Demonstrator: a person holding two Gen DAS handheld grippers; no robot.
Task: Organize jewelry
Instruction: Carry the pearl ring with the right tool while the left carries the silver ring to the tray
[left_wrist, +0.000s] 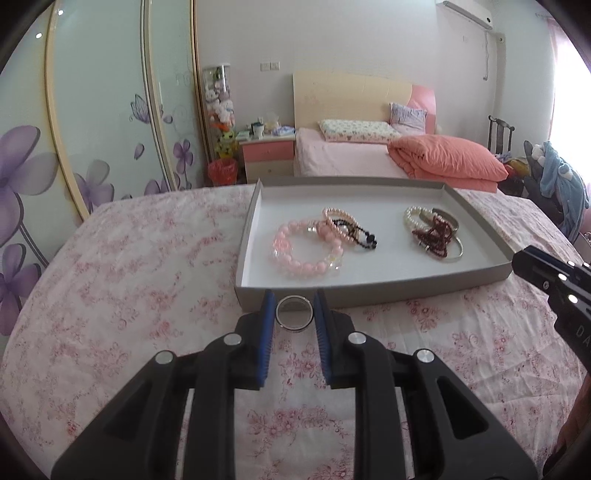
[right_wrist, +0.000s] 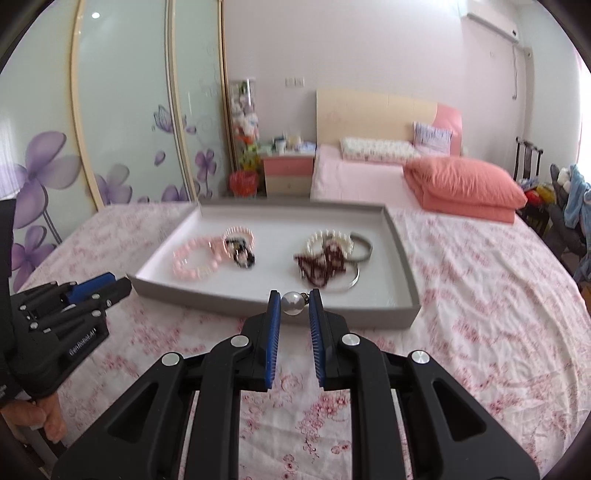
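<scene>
Left gripper (left_wrist: 295, 309) fingers clamp a silver metal ring (left_wrist: 294, 312); right gripper (right_wrist: 295, 305) fingers clamp a round white pearl earring (right_wrist: 293, 302), both near the grey cardboard tray (left_wrist: 369, 291) on the bed's floral sheet (left_wrist: 129, 277)

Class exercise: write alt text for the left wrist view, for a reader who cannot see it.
The left gripper pinches a silver ring between blue pads, just short of a shallow grey tray on a pink floral bedspread. Two clusters of bracelets lie in the tray; the right gripper enters at right.
</scene>
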